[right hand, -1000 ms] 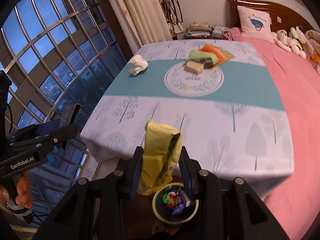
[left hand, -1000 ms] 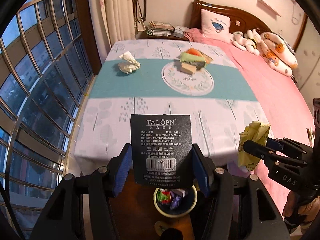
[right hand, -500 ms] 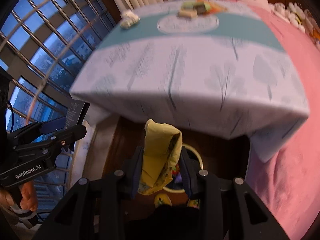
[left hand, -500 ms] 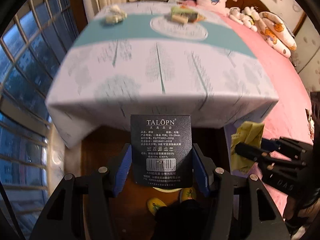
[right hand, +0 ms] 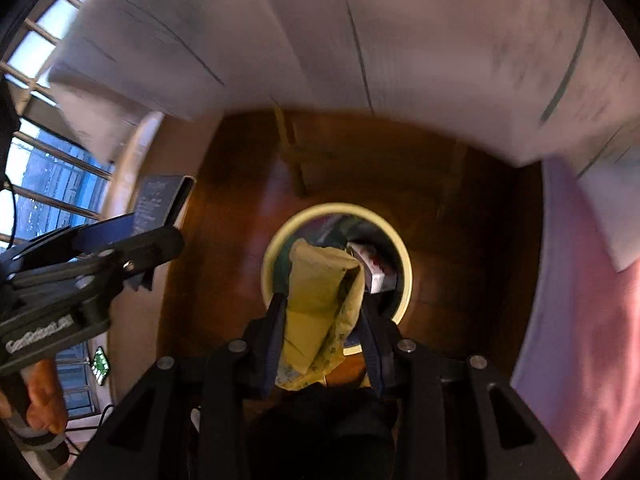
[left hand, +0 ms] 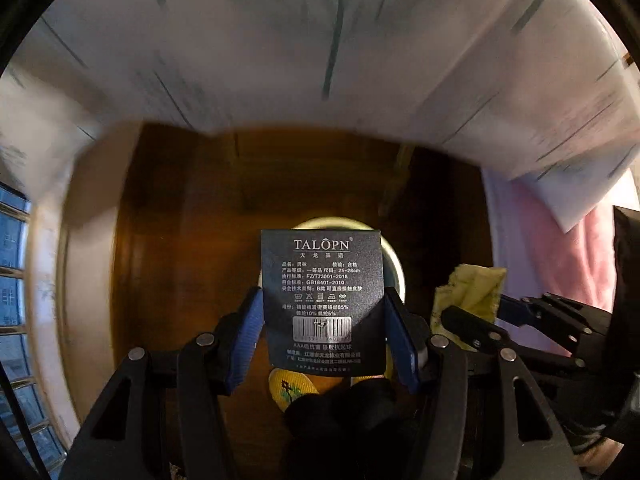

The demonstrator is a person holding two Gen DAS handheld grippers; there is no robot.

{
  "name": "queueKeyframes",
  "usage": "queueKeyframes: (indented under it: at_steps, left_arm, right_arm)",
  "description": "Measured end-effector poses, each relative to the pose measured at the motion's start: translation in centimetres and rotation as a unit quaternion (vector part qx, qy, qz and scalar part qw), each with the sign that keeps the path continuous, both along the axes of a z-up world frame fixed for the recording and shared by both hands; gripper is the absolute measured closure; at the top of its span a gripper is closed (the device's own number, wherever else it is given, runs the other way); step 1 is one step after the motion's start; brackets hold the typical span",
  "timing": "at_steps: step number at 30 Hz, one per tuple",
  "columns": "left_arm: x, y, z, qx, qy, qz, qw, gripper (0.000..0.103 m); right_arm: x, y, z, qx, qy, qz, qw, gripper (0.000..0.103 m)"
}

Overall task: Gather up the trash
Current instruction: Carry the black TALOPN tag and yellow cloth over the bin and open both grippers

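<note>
My left gripper [left hand: 323,312] is shut on a black TALOPN card [left hand: 322,300] and holds it above a round yellow-rimmed bin [left hand: 394,264] on the wooden floor. My right gripper [right hand: 324,304] is shut on a crumpled yellow wrapper [right hand: 318,308] directly over the same bin [right hand: 402,256], which holds a small box [right hand: 372,270] and other scraps. The right gripper also shows in the left wrist view [left hand: 472,320] with the wrapper [left hand: 470,288]. The left gripper shows at the left of the right wrist view [right hand: 132,240] with the card [right hand: 158,202].
The white tablecloth's hanging edge [left hand: 320,60] fills the top of both views. Pink bedding [right hand: 580,300] hangs at the right. Window bars [right hand: 48,184] are at the left. Yellow slippers [left hand: 292,388] show below the card.
Both grippers have tilted and dropped from above the tabletop to the floor beside the table. The bin now lies under both held items. The tabletop items have left view.
</note>
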State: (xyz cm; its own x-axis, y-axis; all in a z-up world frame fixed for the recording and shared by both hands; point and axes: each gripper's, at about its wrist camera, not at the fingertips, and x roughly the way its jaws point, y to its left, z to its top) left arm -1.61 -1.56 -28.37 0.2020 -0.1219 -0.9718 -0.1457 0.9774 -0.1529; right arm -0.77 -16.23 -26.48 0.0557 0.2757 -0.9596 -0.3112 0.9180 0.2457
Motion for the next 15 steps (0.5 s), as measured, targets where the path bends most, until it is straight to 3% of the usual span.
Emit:
queueKeyframes:
  at_steps: [4,9,13,15]
  left_arm:
    - [0.7,-0.7,-4.8,0.005,0.018,-0.018,0.9997,0.045]
    - [1.7,-1.4,-8.8,0.017,0.025,-0.035,0.9989,0.045]
    - [2.1,-1.5,-10.8,0.020,0.048,-0.035,0.9981,0.021]
    - [2.1,-1.3,-11.0,0.019,0.052,-0.031,0.9980,0.016]
  right_arm:
    - [0.5,0.2,-5.9,0.002,0.025,-0.006,1.000,0.068]
    - [0.7,-0.3,-10.6,0.026,0.056,-0.024,0.998,0.062]
    - [1.1,-1.2,-12.2,0.037,0.064,-0.044,0.996,0.052]
    - [1.2,-1.4,-12.3,0.032,0.059,-0.050,0.996,0.050]
